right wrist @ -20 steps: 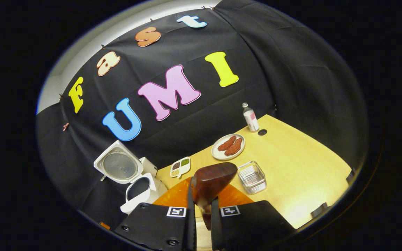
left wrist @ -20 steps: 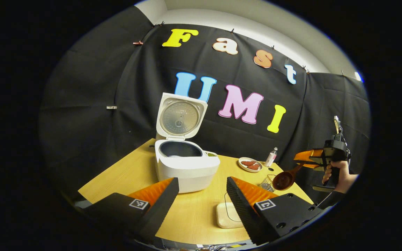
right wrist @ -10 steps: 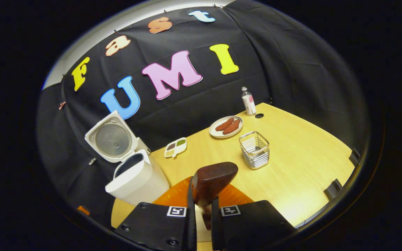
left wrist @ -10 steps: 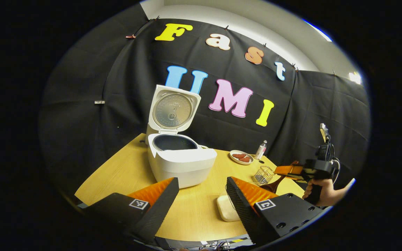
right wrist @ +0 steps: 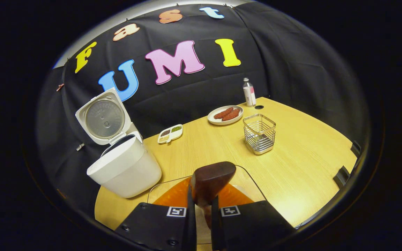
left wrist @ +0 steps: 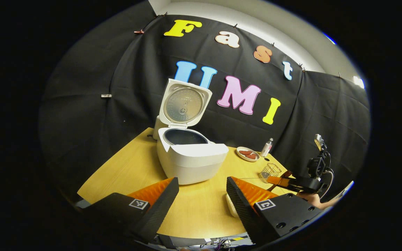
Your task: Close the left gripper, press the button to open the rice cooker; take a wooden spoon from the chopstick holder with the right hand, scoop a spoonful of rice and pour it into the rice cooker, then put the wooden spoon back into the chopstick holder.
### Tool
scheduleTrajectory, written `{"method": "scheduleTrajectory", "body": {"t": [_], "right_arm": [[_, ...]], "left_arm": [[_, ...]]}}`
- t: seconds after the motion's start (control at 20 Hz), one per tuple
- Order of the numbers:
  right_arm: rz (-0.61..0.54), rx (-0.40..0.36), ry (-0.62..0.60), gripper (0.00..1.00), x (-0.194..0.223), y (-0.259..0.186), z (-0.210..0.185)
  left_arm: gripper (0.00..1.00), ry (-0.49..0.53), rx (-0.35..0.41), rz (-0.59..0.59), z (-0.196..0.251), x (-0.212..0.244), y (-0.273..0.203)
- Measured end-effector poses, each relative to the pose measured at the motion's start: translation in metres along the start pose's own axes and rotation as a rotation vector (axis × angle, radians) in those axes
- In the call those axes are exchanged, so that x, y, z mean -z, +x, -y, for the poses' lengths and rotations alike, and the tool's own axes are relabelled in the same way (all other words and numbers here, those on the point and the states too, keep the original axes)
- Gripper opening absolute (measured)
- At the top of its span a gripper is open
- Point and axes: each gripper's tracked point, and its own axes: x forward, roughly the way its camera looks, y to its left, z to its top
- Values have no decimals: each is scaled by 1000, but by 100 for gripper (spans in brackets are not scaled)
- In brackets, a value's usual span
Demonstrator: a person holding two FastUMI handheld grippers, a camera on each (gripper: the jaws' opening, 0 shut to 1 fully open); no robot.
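Lowering toward rice container [right wrist: 201, 181], wooden spoon [right wrist: 209, 181] was kept clamped by right gripper [right wrist: 203, 223] fingers; left gripper [left wrist: 201, 198] was left open; rice cooker [left wrist: 190, 158] lid was already up.

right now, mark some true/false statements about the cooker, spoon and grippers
1. The cooker lid is open. True.
2. The right gripper is empty. False: it is shut on the spoon.
3. The left gripper is open and holds nothing. True.
4. The spoon stands in the holder. False: it is in the right gripper, apart from the holder.
5. The plate sits between the cooker and the left gripper. False: it is at the far side of the table, near the bottle.
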Motion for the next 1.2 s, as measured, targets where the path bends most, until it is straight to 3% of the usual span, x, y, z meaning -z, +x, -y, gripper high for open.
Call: {"method": "scheduleTrajectory", "body": {"t": [0.1, 0.3, 0.45, 0.6, 0.8, 1.2], "right_arm": [[-45, -14, 86, 21, 10, -1, -13], [-81, -37, 111, 21, 18, -8, -29], [-124, -61, 217, 21, 24, -10, -43], [-140, -62, 226, 21, 24, -10, -38], [-176, -33, 402, 21, 21, -11, -20], [-144, -30, 574, 21, -17, -25, 9]], "left_arm": [[95, -6, -6, 6, -4, 0, -1], [95, -18, -3, 10, -7, -1, -2], [95, -7, 5, 10, -4, 0, 0], [95, -4, 14, 6, 0, 1, -1], [95, 9, 22, 10, 3, -1, 2], [95, 5, 48, 5, 13, -4, 6]]}}
